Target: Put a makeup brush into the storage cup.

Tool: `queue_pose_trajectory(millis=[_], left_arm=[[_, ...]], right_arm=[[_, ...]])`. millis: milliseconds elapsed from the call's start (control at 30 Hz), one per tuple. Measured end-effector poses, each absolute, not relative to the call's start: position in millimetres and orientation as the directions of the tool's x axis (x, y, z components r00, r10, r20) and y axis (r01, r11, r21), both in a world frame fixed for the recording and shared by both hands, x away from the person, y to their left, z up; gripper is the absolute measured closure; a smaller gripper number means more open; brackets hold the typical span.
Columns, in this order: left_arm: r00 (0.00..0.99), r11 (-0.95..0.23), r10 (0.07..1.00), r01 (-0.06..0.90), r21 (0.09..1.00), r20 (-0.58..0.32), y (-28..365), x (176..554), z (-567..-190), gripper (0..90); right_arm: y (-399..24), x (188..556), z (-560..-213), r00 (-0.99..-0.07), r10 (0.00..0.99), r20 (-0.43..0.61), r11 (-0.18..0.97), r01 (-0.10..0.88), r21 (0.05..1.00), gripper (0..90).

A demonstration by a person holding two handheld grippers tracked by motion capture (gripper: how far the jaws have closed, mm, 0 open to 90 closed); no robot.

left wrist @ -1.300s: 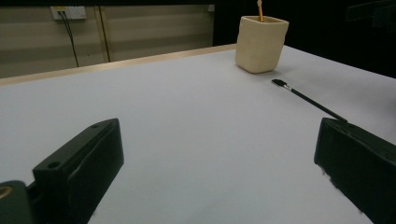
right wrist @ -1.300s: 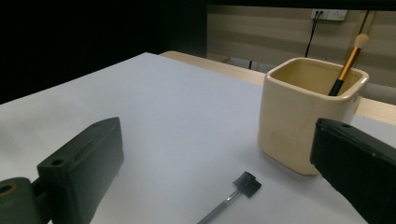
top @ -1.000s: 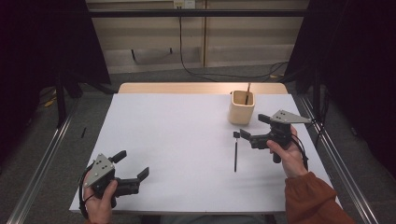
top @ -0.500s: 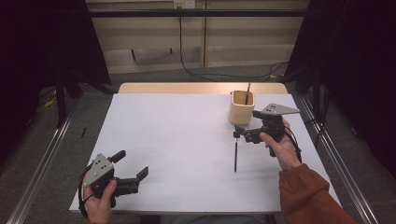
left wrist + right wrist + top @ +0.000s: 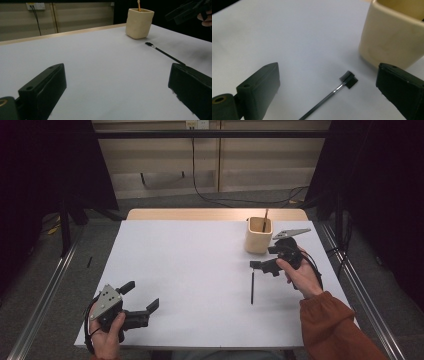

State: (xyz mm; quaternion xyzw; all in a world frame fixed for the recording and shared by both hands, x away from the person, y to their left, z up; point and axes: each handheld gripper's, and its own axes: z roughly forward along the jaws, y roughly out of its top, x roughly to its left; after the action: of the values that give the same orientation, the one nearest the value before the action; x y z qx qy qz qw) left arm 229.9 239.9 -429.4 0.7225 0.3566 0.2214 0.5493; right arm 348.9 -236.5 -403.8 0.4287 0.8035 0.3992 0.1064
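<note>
White table (image 5: 190, 270), brush (image 5: 252, 287) beside cup (image 5: 258, 236)

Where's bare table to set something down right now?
The whole middle and far-left of the white table is bare, between the left gripper and the black brush. The far-right corner is crowded: beige cup, brush, right gripper.

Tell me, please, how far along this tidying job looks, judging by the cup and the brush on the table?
One wooden stick already stands in the beige cup. The right gripper hangs open above the head of the black brush, which lies flat on the white table, not yet gripped. Grasping and potting it seems left. The left gripper rests open.
</note>
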Motion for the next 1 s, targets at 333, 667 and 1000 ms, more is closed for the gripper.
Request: queue_pose_trajectory(millis=[333, 667, 1000], left_arm=[[0.648, -0.146, 0.758, 0.274, 0.951, -0.071, 239, 230, -430, 1.6], [0.654, -0.147, 0.753, 0.274, 0.950, -0.073, 239, 230, -430, 1.6], [0.662, -0.153, 0.746, 0.274, 0.950, -0.071, 239, 230, -430, 1.6]], right_arm=[[-219, 368, -415, -0.600, 0.758, 0.254, 0.406, 0.740, 0.536, 11.8], [-212, 377, -424, -0.579, 0.775, 0.255, 0.471, 0.797, 0.379, 18.5], [-205, 381, -425, -0.546, 0.812, 0.208, 0.484, 0.828, 0.285, 31.5]])
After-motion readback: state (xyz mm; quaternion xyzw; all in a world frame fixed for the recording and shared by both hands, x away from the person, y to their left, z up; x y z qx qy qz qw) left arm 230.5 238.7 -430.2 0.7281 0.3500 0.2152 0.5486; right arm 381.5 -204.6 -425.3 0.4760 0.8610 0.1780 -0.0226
